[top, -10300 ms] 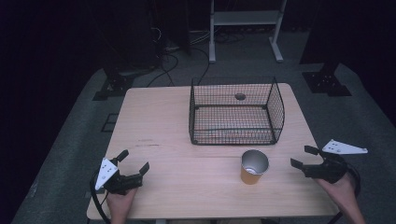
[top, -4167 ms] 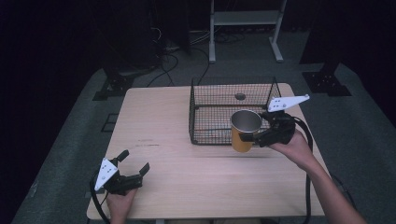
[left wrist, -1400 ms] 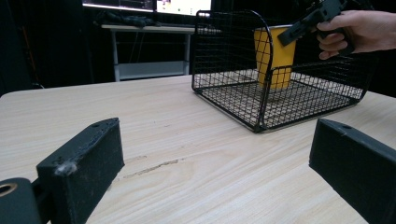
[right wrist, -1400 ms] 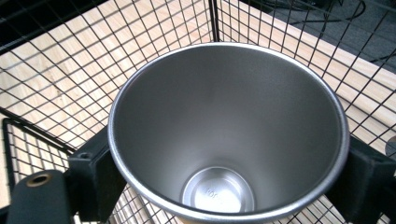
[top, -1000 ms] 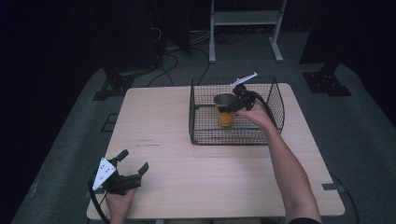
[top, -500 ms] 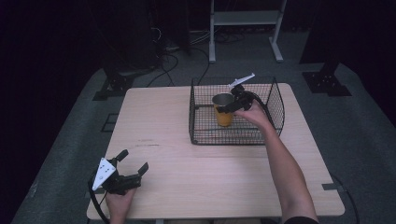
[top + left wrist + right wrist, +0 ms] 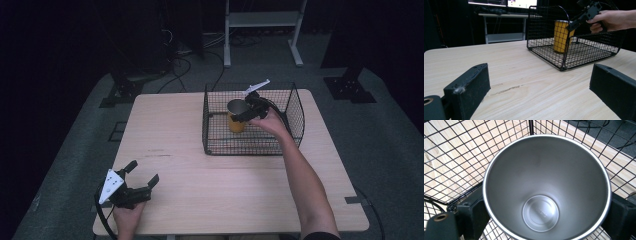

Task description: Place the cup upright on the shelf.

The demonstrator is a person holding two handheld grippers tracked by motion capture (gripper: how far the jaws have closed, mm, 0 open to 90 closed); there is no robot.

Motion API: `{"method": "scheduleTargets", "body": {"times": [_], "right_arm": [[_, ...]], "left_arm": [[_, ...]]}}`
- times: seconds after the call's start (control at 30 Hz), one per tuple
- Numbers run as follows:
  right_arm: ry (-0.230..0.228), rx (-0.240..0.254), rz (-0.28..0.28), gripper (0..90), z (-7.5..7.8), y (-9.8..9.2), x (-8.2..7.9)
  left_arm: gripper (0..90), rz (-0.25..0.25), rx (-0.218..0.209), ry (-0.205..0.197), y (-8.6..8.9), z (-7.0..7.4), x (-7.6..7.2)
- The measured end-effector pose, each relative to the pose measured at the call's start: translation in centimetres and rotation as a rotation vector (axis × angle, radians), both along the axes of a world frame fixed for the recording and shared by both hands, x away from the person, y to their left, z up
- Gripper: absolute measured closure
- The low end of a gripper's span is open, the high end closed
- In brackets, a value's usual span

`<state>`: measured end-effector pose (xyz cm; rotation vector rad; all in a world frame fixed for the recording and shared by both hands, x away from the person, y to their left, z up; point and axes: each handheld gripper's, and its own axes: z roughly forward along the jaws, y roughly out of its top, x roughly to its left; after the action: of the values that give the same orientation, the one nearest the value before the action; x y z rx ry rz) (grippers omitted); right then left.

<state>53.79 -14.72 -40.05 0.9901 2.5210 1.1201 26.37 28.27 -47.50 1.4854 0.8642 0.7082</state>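
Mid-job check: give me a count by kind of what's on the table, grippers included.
Yellow cups: 1, the cup, upright inside the basket, metal-lined.
Black wire baskets: 1, the basket.
Grippers: 2, the left gripper open over bare tabletop, the right gripper clamped around the cup.
Total: 4

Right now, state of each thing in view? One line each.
cup: upright, empty, inside the basket, gripped near its rim.
wire basket: open-topped, standing on the table, holding the cup.
right gripper: fingers closed on either side of the cup.
left gripper: fingers apart, nothing between them, at the table's near left corner.
table: bare wood, a dark scuff near its middle left.
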Motion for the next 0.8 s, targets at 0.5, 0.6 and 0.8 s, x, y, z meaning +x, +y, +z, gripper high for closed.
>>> {"method": "scheduleTargets", "body": {"times": [0.5, 0.6, 0.8], "right_arm": [[-0.020, 0.037, -0.005, 3.0, 0.8, 0.0, -0.5], [-0.030, 0.057, -0.008, 3.0, 1.2, -0.1, -0.5], [-0.057, 0.097, -0.017, 2.8, 2.1, -0.6, -0.8]], "left_arm": [[2.4, -0.002, 0.005, 0.001, -0.1, 0.0, 0.0], [2.4, -0.001, 0.006, 0.001, -0.1, 0.0, 0.0], [2.3, 0.001, 0.006, 0.004, -0.1, 0.0, 0.0]]}}
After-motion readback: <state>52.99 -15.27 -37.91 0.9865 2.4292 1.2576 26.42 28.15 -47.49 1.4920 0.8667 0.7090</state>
